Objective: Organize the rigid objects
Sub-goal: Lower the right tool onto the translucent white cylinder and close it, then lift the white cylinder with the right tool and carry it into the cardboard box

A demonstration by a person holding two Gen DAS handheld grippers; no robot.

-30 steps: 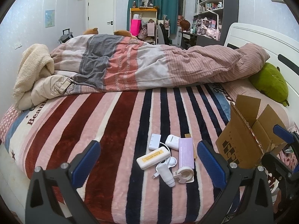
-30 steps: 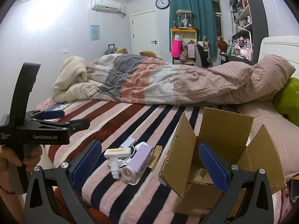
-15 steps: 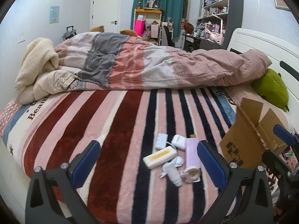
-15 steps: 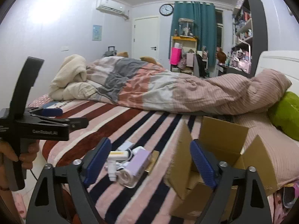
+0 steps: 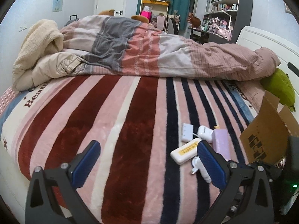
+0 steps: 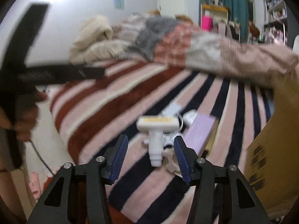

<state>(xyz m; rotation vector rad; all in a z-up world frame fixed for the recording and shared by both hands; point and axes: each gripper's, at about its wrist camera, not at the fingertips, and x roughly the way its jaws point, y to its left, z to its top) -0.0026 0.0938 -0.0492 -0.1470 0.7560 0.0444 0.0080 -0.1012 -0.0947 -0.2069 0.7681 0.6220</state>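
Note:
A small heap of rigid objects lies on the striped blanket: a white power bank with a yellow label, a white plug adapter, a lilac box, a white charger and a small white hub. An open cardboard box stands to their right. My right gripper is open, its jaws either side of the plug adapter, not touching it. My left gripper is open and empty, left of the heap.
A bunched duvet and a cream blanket lie across the far side of the bed. A green plush sits by the headboard. The bed's near edge is just below both grippers. The right wrist view is motion-blurred.
My right gripper has swung left and down from the cardboard box to the heap, and its jaws have narrowed. My left gripper has drifted left, so the heap now sits at its right finger.

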